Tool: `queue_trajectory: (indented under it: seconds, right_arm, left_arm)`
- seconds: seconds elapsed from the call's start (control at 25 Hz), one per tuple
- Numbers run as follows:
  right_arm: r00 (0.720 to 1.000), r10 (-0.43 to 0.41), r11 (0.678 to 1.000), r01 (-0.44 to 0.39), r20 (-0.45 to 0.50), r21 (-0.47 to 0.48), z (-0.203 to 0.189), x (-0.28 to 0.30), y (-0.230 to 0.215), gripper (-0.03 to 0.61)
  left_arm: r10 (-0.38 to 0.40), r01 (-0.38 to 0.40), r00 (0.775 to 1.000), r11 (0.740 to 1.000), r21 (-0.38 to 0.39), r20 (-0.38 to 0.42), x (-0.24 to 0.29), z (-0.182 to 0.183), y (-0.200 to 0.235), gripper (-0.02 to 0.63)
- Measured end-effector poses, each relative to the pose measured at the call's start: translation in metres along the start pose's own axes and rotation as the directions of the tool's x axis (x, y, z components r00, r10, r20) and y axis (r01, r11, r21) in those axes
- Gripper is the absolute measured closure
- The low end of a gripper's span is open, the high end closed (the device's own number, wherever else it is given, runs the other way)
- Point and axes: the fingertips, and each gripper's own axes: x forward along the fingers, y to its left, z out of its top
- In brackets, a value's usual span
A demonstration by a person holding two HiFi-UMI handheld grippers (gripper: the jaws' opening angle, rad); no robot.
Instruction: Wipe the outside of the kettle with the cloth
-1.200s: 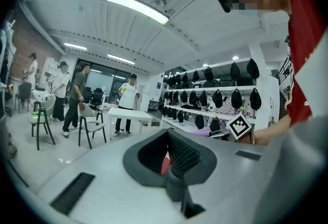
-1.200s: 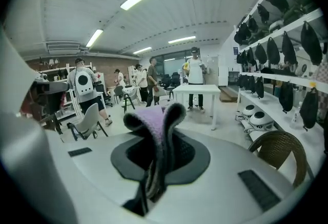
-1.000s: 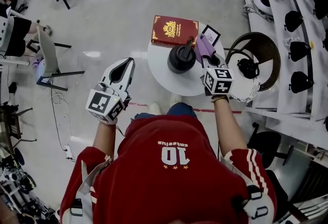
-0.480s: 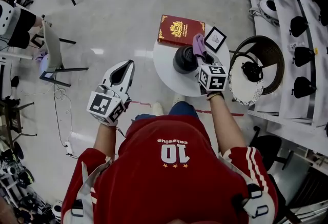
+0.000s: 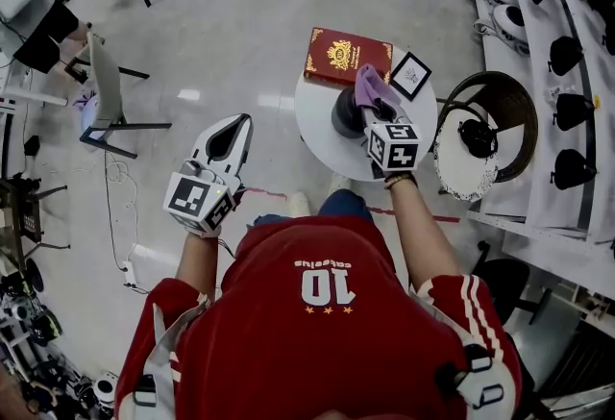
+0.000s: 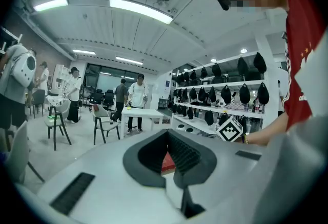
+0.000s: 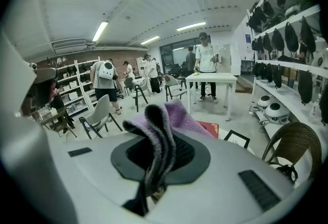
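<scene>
Since the earlier frames the purple cloth (image 5: 368, 85) has been carried leftward, from just beside the black kettle (image 5: 342, 116) onto its upper right side; the left gripper (image 5: 238, 120) is found where it was. That gripper is held out over the floor, well apart from the table, with its jaw tips pressed together and nothing between them. Further right, a round white table (image 5: 320, 147) is seen, with a red book (image 5: 348, 56) lying at its far edge. The kettle stands upright near the table's middle, so its long axis runs straight up toward the head camera; which way its spout points cannot be told, since the cloth covers that side. The cloth is pinched between the jaws of the right gripper (image 5: 371, 109), and its length runs from them away from the person, toward the book. A small black picture frame (image 5: 411, 74) lies just right of the cloth. Beyond the table a round wicker chair (image 5: 502, 89) is seen, with a black object (image 5: 471, 133) resting in it
</scene>
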Motion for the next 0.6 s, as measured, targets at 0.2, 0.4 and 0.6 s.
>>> queue_trajectory:
  seconds: [0.2, 0.4, 0.6]
  right_arm:
    - [1.0, 0.028, 1.0, -0.028, -0.005, -0.003, -0.001, 0.003, 0.013, 0.529]
    - [0.998, 0.066, 0.998, -0.067, -0.012, -0.01, -0.003, 0.006, 0.03, 0.529]
    - [0.993, 0.112, 0.994, -0.113, -0.02, -0.015, -0.005, 0.008, 0.048, 0.529]
  left_arm:
    - [0.004, -0.004, 1.0, 1.0, -0.003, 0.009, -0.008, -0.002, 0.002, 0.606]
    - [0.008, -0.008, 1.0, 1.0, 0.004, 0.024, -0.019, -0.008, 0.004, 0.606]
    - [0.03, -0.03, 0.999, 1.0, 0.003, 0.032, -0.03, -0.007, 0.008, 0.606]
